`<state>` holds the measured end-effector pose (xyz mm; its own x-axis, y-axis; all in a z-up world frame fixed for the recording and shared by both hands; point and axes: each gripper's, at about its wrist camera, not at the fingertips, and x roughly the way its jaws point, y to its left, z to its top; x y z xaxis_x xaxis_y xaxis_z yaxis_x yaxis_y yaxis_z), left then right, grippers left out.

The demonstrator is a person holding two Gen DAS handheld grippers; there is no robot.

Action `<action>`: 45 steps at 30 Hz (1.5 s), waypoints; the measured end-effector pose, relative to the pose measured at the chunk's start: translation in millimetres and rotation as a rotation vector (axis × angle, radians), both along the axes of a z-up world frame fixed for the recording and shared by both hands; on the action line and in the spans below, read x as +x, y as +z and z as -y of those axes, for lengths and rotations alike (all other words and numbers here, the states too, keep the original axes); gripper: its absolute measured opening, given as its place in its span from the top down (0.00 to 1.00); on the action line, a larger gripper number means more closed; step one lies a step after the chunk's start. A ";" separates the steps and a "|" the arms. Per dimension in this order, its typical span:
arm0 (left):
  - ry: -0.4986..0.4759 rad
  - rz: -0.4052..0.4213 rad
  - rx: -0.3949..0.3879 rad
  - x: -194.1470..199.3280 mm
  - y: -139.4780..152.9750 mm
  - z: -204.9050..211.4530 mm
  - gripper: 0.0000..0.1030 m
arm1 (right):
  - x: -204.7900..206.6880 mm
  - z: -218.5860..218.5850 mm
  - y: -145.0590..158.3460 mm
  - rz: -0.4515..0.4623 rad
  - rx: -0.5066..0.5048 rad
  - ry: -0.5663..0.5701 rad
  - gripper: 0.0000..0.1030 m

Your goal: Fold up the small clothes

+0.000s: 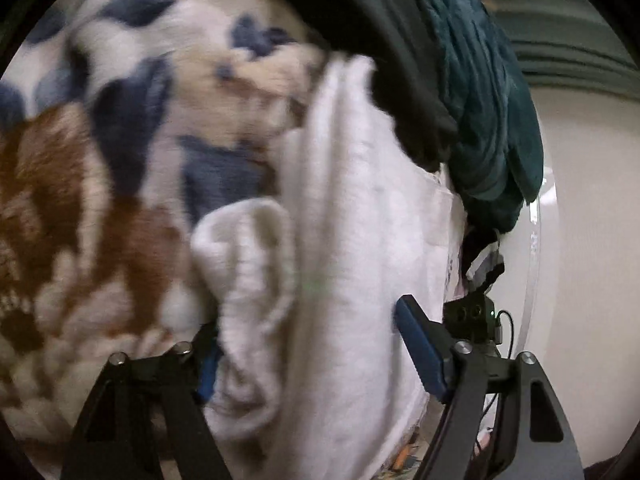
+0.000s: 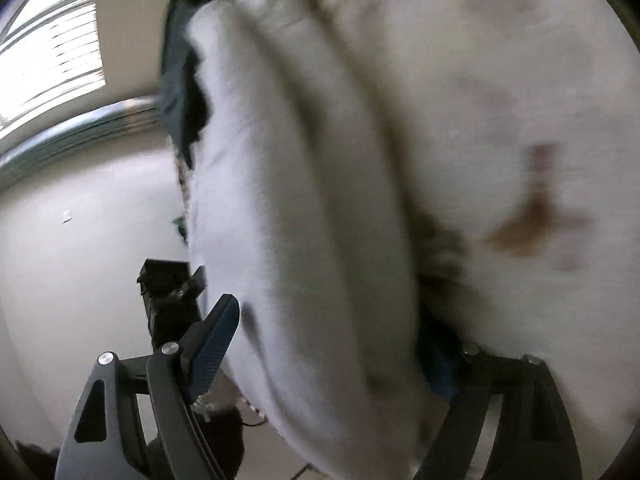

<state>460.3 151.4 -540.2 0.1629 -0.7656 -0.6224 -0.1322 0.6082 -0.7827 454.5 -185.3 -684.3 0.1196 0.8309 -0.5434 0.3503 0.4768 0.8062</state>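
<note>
Centrally, a white fleecy garment hangs in thick vertical folds in front of both cameras, filling most of each view; its rolled lower edge droops between the fingers of the left gripper. Left fingers stand spread: the right-hand blue pad is clear of the cloth's near face, with the white fabric lying in the gap, while the left-hand pad is partly hidden behind the fold, so contact there cannot be judged. In the right wrist view the same white garment bulges between the fingers of the right gripper, which are also spread wide; the left-hand pad sits just beside the cloth edge, and the other finger is mostly buried behind the fabric. Both views are motion-blurred. Behind the white piece, on the left, lies a fuzzy fabric patterned in cream, navy and rust; a paler cloth with a brown mark shows on the right of the right wrist view. Above hang a black garment and a teal one. A pale table lies beyond, with a small black device on it. Window blinds show at upper left in the right wrist view.
</note>
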 end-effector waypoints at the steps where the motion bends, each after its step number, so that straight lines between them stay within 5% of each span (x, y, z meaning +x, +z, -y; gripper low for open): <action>1: -0.001 0.025 0.007 -0.7 5.5 0.1 0.60 | 0.6 -3.5 0.3 0.003 -0.007 -0.002 0.48; 5: 0.006 0.099 0.040 -2.3 36.7 -0.5 0.66 | -3.8 -2.4 23.1 0.053 -0.013 -0.061 0.62; 12: 0.030 0.229 -0.023 17.9 129.2 -7.6 0.66 | 14.0 -1.0 119.9 0.204 -0.026 -0.070 0.64; 19: 0.059 0.384 -0.044 111.6 227.0 -10.3 0.65 | 104.3 -4.8 237.2 0.394 -0.065 -0.051 0.64; 22: 0.069 0.428 -0.030 165.0 236.5 -16.2 0.65 | 164.2 -5.2 260.2 0.456 -0.094 -0.052 0.64; 25: 0.080 0.411 0.019 220.8 213.2 -17.0 0.65 | 226.2 -15.9 245.3 0.459 -0.122 -0.059 0.64; 29: 0.030 0.296 0.096 271.9 145.2 -14.6 0.64 | 284.8 -26.2 184.8 0.373 -0.173 -0.044 0.64; 33: -0.019 0.184 0.179 277.6 83.9 -17.7 0.64 | 306.7 -23.9 116.3 0.244 -0.193 -0.030 0.64; 35: -0.017 0.169 0.161 273.1 72.3 -24.9 0.59 | 305.5 -26.0 100.1 0.227 -0.217 -0.008 0.64; 39: 0.031 0.161 0.177 261.6 84.7 -40.8 0.57 | 296.7 -19.1 93.6 0.208 -0.357 0.018 0.47; 45: 0.012 0.287 0.538 238.1 116.0 -20.0 0.36 | 275.4 -18.3 124.2 0.251 -0.675 0.036 0.42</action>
